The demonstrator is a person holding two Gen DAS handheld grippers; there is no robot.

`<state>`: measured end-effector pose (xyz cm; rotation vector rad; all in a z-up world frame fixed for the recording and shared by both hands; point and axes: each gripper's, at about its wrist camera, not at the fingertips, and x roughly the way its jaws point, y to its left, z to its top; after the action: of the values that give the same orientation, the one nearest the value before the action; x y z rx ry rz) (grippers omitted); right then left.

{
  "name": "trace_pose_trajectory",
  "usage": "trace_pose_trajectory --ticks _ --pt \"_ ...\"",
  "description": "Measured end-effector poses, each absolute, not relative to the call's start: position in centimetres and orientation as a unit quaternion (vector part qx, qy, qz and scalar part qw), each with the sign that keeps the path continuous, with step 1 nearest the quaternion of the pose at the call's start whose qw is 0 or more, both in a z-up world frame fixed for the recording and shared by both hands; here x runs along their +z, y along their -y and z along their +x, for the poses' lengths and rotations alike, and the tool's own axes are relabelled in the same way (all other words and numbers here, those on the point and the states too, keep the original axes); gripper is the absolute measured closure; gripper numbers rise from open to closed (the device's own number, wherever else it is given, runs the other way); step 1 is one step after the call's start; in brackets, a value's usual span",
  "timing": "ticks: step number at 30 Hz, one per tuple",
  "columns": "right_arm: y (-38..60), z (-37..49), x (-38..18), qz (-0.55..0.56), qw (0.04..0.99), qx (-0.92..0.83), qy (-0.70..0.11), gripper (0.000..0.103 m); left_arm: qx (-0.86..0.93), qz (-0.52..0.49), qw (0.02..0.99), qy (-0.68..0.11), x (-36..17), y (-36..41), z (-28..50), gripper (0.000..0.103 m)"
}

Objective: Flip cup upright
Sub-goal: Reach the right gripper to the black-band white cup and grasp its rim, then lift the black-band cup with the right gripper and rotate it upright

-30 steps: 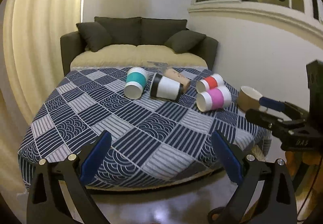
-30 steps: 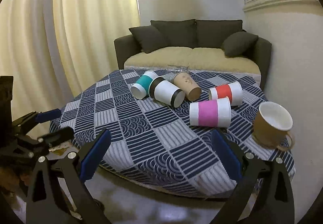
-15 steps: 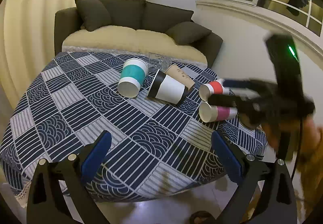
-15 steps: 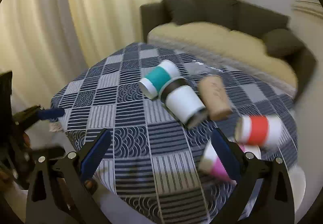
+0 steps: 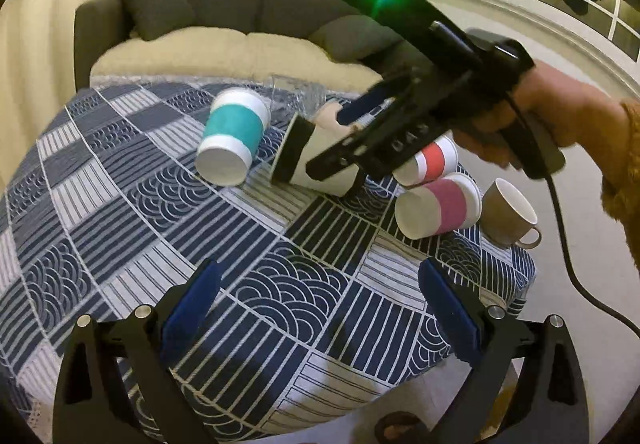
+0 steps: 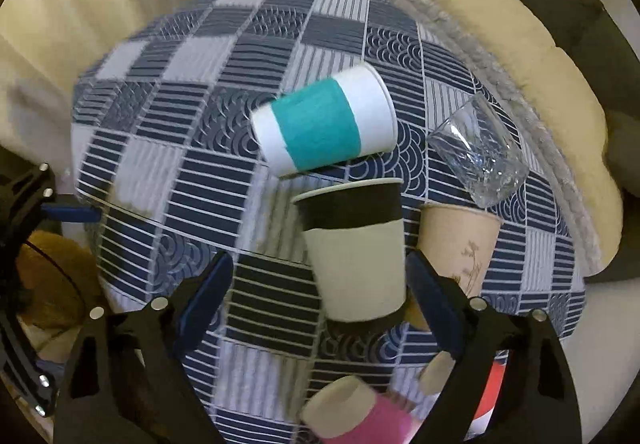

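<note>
Several cups lie on their sides on a round table with a navy patterned cloth (image 5: 140, 212). A black-and-white paper cup (image 6: 356, 248) lies between my right gripper's (image 6: 320, 292) open fingers, which hover over it; it also shows in the left wrist view (image 5: 296, 156), partly hidden by the right gripper (image 5: 352, 148). A teal-banded cup (image 5: 232, 140) (image 6: 324, 128) lies beside it. My left gripper (image 5: 316, 308) is open and empty above the table's near edge.
A pink-banded cup (image 5: 438, 206), a red-banded cup (image 5: 432, 162), a brown mug (image 5: 508, 214), a beige paper cup (image 6: 460, 244) and a clear glass (image 6: 478, 154) also lie on the table. A dark sofa (image 5: 224, 16) stands behind it.
My right gripper has swung in from the table's right side to over the black-and-white cup. My left gripper has moved closer over the table edge.
</note>
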<state>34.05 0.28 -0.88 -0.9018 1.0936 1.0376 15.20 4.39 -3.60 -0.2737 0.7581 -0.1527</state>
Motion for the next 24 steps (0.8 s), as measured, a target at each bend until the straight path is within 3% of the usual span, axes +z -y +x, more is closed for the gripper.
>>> trace_pose_trajectory --ticks 10,17,20,24 --pt "-2.8 35.0 -4.6 -0.481 0.582 0.426 -0.498 0.020 -0.090 -0.148 0.915 -0.365 -4.9 -3.8 15.3 0.007" --pt "-4.0 35.3 -6.9 -0.511 0.555 0.409 -0.513 0.028 -0.093 -0.157 0.912 -0.367 -5.3 -4.1 15.4 0.007" --pt "-4.5 35.2 -8.2 -0.533 0.545 0.390 -0.517 0.039 -0.093 -0.154 0.913 -0.367 -5.4 -4.1 15.4 0.007" --pt "-5.1 35.4 -7.8 -0.521 0.548 0.389 -0.527 0.039 -0.093 -0.157 0.913 -0.364 -5.2 -4.2 15.1 0.007"
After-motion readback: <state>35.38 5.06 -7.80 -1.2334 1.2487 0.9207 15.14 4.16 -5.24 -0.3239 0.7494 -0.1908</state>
